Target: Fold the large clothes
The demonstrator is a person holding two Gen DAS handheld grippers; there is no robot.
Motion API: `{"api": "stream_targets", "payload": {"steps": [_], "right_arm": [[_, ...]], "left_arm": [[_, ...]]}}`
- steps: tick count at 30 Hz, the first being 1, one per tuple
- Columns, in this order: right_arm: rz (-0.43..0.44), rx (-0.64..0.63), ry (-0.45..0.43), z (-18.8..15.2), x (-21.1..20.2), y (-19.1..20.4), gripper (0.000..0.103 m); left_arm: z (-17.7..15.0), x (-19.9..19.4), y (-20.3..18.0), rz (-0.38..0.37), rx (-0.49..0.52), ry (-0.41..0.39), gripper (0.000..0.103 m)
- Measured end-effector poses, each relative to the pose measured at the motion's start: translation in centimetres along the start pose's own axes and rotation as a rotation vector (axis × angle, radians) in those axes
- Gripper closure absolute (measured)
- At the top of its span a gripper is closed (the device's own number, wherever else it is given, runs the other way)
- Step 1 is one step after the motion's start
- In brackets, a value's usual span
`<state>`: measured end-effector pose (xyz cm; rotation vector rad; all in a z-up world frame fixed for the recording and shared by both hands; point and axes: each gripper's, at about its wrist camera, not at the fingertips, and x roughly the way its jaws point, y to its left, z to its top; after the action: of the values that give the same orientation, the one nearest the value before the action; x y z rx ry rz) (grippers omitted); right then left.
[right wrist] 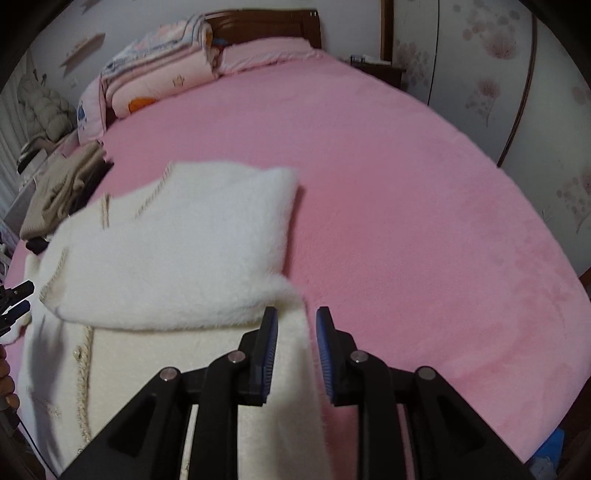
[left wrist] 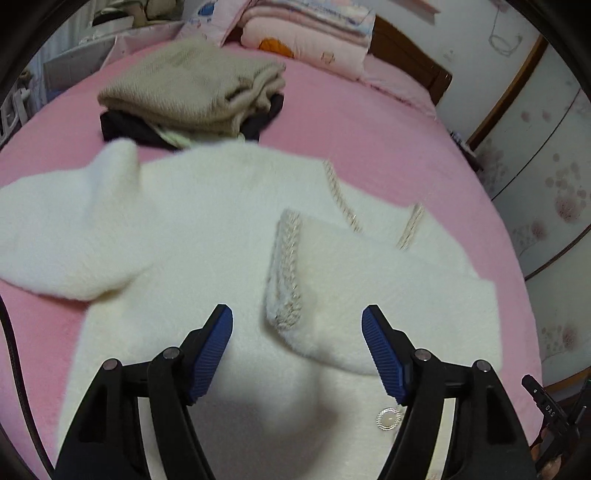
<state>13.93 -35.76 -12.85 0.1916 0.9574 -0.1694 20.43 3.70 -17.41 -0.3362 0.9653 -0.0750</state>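
Left wrist fisheye: close above the white fuzzy cardigan (left wrist: 207,236), facing up the pink bed (left wrist: 369,122) toward the folded quilts (left wrist: 310,26); right wrist fisheye: close over the cardigan's right edge, facing likewise; shared: cardigan, bed, quilts, folded beige sweater (left wrist: 192,85).

- Right of the white sweater (right wrist: 177,251), the pink bedspread (right wrist: 406,221) is wide open.
- Behind its left side, a folded clothes pile (left wrist: 192,92) blocks things; stacked quilts (left wrist: 310,26) sit further back.

Folded quilts (left wrist: 310,26) lie against the wooden headboard (right wrist: 266,24) beside floral wardrobe doors (right wrist: 480,74).
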Motion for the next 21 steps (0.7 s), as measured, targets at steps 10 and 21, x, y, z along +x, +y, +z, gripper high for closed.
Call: {"api": "stream_targets", "payload": {"steps": [10,21], "right_arm": [[0.077,-0.133,0.049,2.1,5.8,7.0,0.084],[-0.013,-0.104,0.154,1.6,11.2,3.5,0.103]], "left_arm": [[1.4,3.9,-5.3,0.026,0.061,0.003,0.032],[-0.4,11.0,-6.1,0.159,0.193,0.106,0.032]]}}
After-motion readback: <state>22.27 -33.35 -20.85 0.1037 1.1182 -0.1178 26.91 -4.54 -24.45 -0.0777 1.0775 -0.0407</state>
